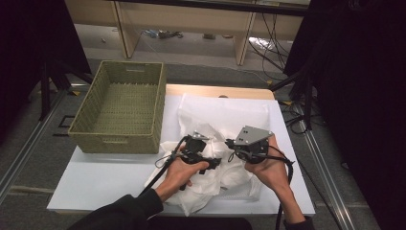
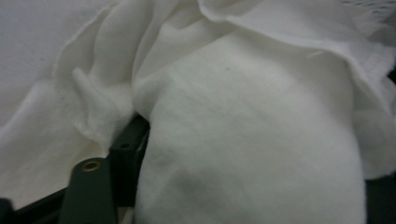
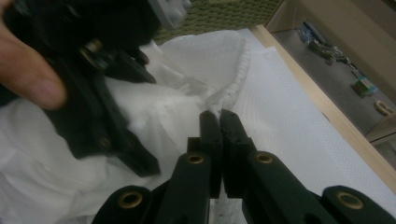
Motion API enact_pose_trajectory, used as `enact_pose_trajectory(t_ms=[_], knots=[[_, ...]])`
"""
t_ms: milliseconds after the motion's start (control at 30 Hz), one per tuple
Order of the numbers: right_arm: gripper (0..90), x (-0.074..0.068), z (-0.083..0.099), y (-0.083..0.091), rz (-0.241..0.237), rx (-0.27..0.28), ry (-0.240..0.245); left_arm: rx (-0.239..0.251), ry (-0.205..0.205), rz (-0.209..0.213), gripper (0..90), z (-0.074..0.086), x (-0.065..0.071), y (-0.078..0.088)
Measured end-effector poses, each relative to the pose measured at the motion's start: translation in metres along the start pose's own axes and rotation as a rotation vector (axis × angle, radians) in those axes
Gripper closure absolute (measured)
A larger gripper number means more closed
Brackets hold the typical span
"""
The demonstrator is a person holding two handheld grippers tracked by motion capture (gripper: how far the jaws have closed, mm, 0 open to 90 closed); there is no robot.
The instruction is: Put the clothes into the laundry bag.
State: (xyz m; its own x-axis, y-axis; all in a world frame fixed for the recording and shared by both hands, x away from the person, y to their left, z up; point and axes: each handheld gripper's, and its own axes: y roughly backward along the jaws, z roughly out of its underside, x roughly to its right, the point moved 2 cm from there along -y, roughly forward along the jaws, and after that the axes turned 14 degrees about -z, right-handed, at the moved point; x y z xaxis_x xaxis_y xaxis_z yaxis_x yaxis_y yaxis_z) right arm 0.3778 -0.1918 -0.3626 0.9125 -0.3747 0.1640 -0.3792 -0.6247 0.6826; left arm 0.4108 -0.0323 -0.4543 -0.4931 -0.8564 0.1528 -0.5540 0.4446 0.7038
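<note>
1 white cloth [image 1: 210, 143] lies crumpled in the lower middle of the high view, on the white-covered bench [image 1: 95, 177]. It is soft and matte, bunched into thick folds with a rolled hem, and spreads flatter toward the upper right of the heap.

2 grippers work at it. The left gripper [image 1: 203, 155] sits in the middle of the heap, the hand [image 1: 179, 170] wrapped over it, its dark-sleeved forearm entering from the lower left. In the left gripper view cloth [image 2: 252, 140] drapes over the jaws; I cannot tell whether they are clenched or released. The right gripper [image 3: 219, 116] has its jaws pressed together, grasping the cloth's hem [image 3: 231, 88] at their tips; its hand [image 1: 268, 167] comes from the lower right.

1 green woven basket [image 1: 122, 108] stands at the upper left, apart from the cloth.
</note>
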Motion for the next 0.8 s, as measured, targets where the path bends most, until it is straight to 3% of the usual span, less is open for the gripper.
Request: enact_pose_trajectory(t_ms=[67, 133, 200, 267, 300, 333, 433, 467, 600, 633, 700, 767, 800], knots=[[90.0, -0.001, 0.002, -0.002, -0.005, -0.003, -0.008, -0.006, 0.033, 0.021, 25.5, -0.002, -0.001, -0.003], [90.0, 0.0, 0.006, -0.002, -0.005, -0.007, -0.022, -0.009, 0.055, 0.051, 24.7, -0.004, -0.007, 0.004], [90.0, 0.002, 0.009, -0.002, -0.001, -0.01, -0.022, 0.0, 0.086, 0.099, 22.0, -0.006, -0.013, 0.018], [90.0, 0.003, 0.012, 0.0, 0.007, -0.011, -0.03, -0.009, 0.078, 0.176, 19.2, -0.008, -0.021, 0.034], [90.0, 0.004, 0.013, 0.002, 0.017, -0.008, -0.045, -0.001, 0.086, 0.197, 19.5, -0.009, -0.026, 0.043], [90.0, 0.004, 0.013, 0.002, 0.017, -0.008, -0.045, 0.014, 0.085, 0.19, 19.5, -0.011, -0.03, 0.05], [90.0, 0.005, 0.014, 0.003, 0.012, -0.007, -0.032, 0.076, -0.054, 0.114, 18.1, -0.016, -0.044, 0.074], [90.0, 0.005, 0.013, 0.002, 0.013, -0.011, -0.026, 0.078, -0.043, 0.121, 17.8, -0.016, -0.047, 0.076], [90.0, 0.003, 0.011, 0.0, 0.011, -0.015, -0.027, 0.018, -0.07, 0.15, 18.3, -0.008, -0.054, 0.06], [90.0, 0.004, 0.011, 0.0, 0.011, -0.016, -0.017, -0.005, -0.065, 0.185, 18.0, -0.004, -0.052, 0.05], [90.0, 0.003, 0.01, 0.0, 0.015, -0.018, -0.02, -0.027, -0.007, 0.234, 16.6, -0.002, -0.05, 0.033], [90.0, 0.003, 0.011, 0.0, 0.01, -0.02, -0.017, -0.048, 0.014, 0.286, 24.3, -0.001, -0.045, 0.022], [90.0, 0.003, 0.011, -0.001, 0.015, -0.019, -0.019, -0.045, 0.005, 0.298, 37.5, -0.002, -0.041, 0.019]])
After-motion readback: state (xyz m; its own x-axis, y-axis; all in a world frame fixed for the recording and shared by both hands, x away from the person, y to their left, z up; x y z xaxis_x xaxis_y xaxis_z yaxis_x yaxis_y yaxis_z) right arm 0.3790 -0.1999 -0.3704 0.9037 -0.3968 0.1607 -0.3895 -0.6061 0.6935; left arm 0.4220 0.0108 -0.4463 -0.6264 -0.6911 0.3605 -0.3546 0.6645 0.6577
